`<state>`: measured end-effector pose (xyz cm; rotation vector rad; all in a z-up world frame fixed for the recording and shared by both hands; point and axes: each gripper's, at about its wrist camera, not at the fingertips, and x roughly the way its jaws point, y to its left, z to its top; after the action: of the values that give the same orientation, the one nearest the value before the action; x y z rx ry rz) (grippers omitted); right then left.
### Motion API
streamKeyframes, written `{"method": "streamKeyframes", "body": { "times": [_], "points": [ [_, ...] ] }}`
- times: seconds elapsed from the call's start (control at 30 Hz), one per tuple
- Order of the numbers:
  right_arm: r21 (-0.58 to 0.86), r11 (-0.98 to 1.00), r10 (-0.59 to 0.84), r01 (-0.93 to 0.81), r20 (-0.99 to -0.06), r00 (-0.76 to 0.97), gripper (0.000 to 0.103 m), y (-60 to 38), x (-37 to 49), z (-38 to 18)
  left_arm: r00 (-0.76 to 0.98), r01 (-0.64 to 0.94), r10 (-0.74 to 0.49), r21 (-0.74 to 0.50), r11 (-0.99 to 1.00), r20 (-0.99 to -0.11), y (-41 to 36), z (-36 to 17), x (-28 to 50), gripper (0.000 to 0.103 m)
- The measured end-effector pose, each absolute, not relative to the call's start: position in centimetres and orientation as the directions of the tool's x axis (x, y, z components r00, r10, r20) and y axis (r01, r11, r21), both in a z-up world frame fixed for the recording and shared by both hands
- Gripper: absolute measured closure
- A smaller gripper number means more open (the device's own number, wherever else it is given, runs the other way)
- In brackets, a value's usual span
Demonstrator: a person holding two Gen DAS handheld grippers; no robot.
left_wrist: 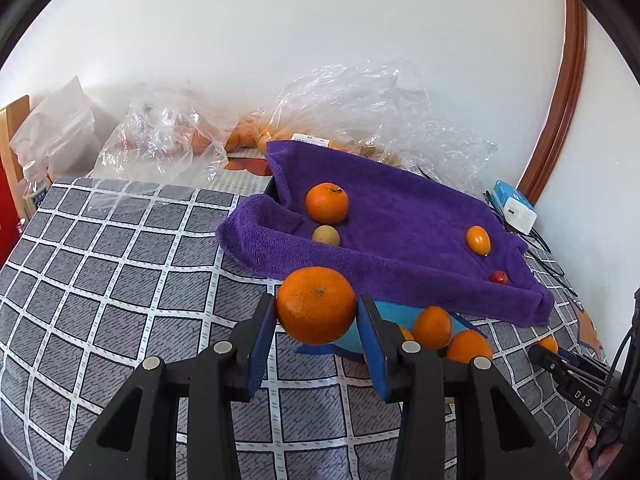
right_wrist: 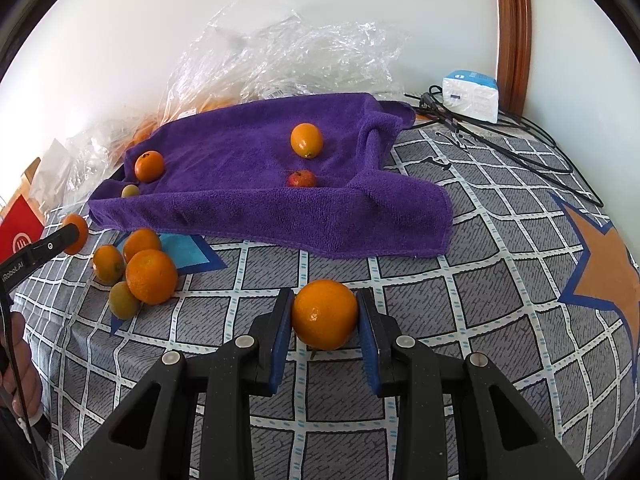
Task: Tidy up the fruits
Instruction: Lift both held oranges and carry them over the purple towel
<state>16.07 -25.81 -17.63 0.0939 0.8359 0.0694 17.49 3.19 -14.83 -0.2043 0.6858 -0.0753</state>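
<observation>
The left gripper holds a large round orange mandarin between its blue pads, lifted just clear of the near edge of the rumpled purple terry towel. The right gripper is closed on a smaller smooth orange citrus fruit, in front of the towel's near hem and apart from it.

On the towel lie four fruits, well apart from one another: a round orange mandarin with a green stem end near its far left corner, a small yellow-green round fruit just beside that one, an oval orange kumquat-like fruit toward the right, and a small red fruit near the right front fold. The middle of the towel is bare.

Off the towel's left front corner, in the right wrist view, a loose cluster sits partly on a pale blue patch: three orange fruits touching or nearly so, with a dull green round fruit against the nearest.

The surface wears a grey cloth with a white grid; bare cloth lies left of the towel and in front of it. Behind the towel, crumpled clear plastic bags with more orange fruit lie against the white wall. Right of the towel are a blue-and-white box, black cables and a brown wooden door frame.
</observation>
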Motion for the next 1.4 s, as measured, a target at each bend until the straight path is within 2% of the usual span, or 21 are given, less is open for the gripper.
{"method": "streamKeyframes", "body": {
  "times": [0.8, 1.07, 1.4],
  "points": [
    [0.139, 0.99, 0.113, -0.016, -0.726, 0.679, 0.072, -26.2, 15.8, -17.4, 0.785, -0.037, -0.11, -0.223, 0.974, -0.609, 3.7, -14.7, 17.2, 0.064],
    [0.153, 0.988, 0.106, 0.016, -0.749, 0.654, 0.072, -26.7, 16.4, -17.2, 0.772, -0.063, -0.132, -0.281, 0.958, -0.622, 5.5, -14.0, 17.2, 0.064],
    [0.127, 0.992, 0.085, 0.007, -0.708, 0.701, 0.072, -25.6, 17.7, -12.2, 0.781, -0.074, -0.115, -0.273, 0.959, -0.614, 7.2, -11.0, 17.6, 0.064]
  ]
}}
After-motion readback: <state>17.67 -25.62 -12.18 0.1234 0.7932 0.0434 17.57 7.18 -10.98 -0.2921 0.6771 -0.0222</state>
